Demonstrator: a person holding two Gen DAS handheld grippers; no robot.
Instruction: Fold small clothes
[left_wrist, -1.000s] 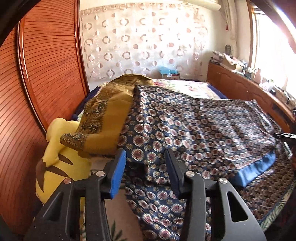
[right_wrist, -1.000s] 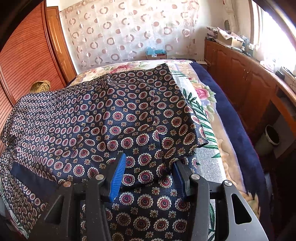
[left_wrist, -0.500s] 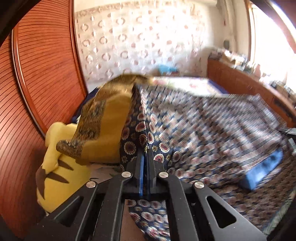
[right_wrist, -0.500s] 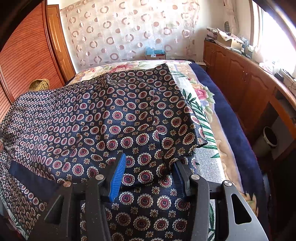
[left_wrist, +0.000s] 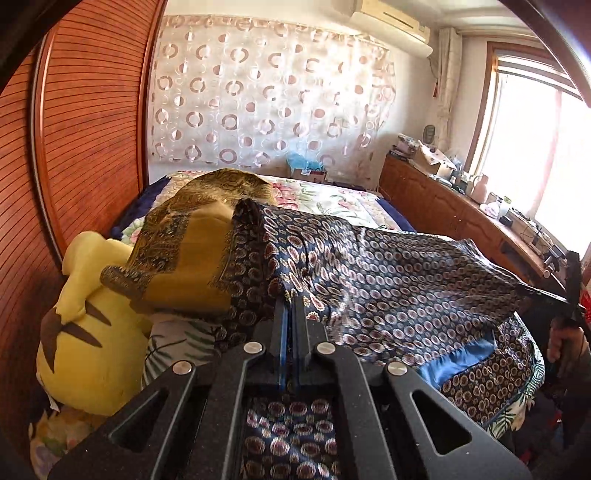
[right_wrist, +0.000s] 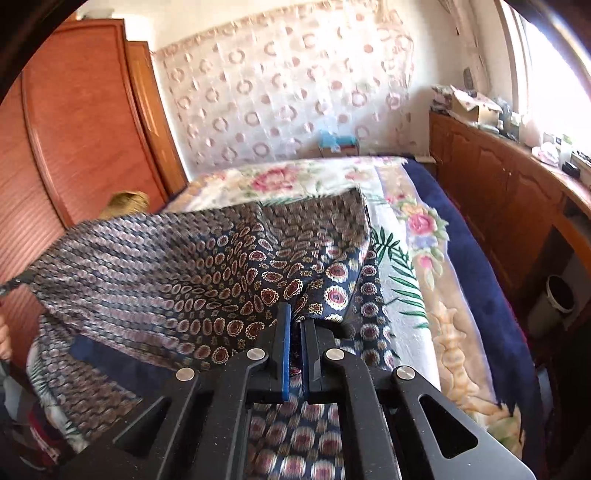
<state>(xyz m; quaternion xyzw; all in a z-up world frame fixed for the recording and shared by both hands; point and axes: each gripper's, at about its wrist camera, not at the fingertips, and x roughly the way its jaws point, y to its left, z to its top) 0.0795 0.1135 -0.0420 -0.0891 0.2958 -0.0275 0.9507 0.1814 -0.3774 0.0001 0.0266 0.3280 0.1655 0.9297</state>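
Above the floral-quilted bed (right_wrist: 424, 258), both tongs, left (left_wrist: 289, 299) and right (right_wrist: 294, 314), pinched the navy medallion-print silky garment (left_wrist: 388, 280), its near edge raised; next, probably carrying that edge across to fold.

The left claw (left_wrist: 289, 314) is a matte black, slightly grainy plastic frame built from angled link arms with triangular cut-outs on either outer side. Four round silver screw heads mark its pivots, two near the middle and two farther out. Its two straight fingers (left_wrist: 303, 325) are black, each faced on the inner side with a thin blue pad.

The right claw (right_wrist: 295, 325) has the same make: black speckled links, triangular openings, four silver pivot screws and blue pad strips (right_wrist: 284, 354) lining the black fingers. No cables or printed markings show on either one.
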